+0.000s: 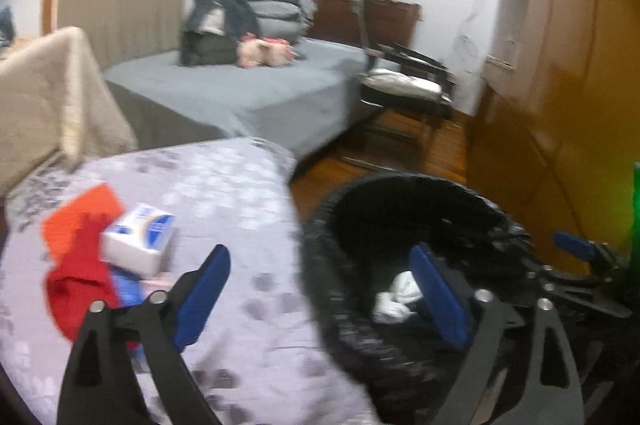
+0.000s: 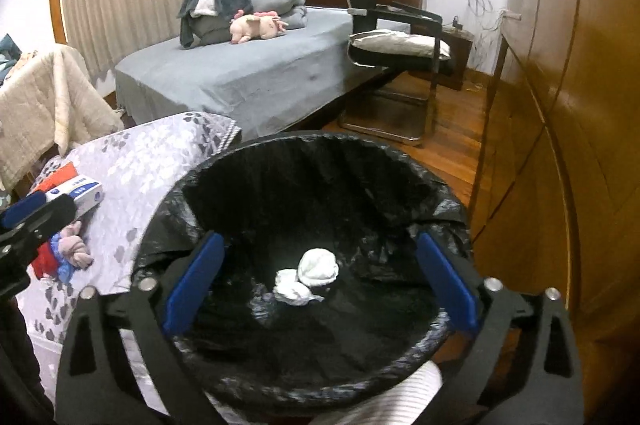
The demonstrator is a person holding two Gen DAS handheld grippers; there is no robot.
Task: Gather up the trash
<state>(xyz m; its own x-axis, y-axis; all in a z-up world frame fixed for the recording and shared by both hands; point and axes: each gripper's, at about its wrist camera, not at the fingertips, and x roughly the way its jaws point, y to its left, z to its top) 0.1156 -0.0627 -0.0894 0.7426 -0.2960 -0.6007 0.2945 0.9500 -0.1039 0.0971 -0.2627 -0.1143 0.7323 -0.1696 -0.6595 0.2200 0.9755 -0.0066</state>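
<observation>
A bin lined with a black bag (image 2: 248, 181) stands on the floor beside a bed with a grey patterned cover (image 2: 152, 161). Two white crumpled tissues (image 2: 312, 275) lie at its bottom; they also show in the left wrist view (image 1: 394, 299). My right gripper (image 2: 320, 289) is open and empty, right above the bin's mouth. My left gripper (image 1: 320, 293) is open and empty, straddling the bin's left rim (image 1: 316, 265), one finger over the cover. On the cover lie a white and blue box (image 1: 138, 239), red and orange cloth (image 1: 78, 257) and a pink crumpled thing (image 2: 76, 249).
A second bed with grey sheet (image 2: 248, 73), folded bedding and a pink plush toy (image 2: 256, 25) stands behind. A black chair with a cushion (image 2: 396, 45) is to the right on the wooden floor. A wooden wardrobe (image 2: 560, 145) fills the right side.
</observation>
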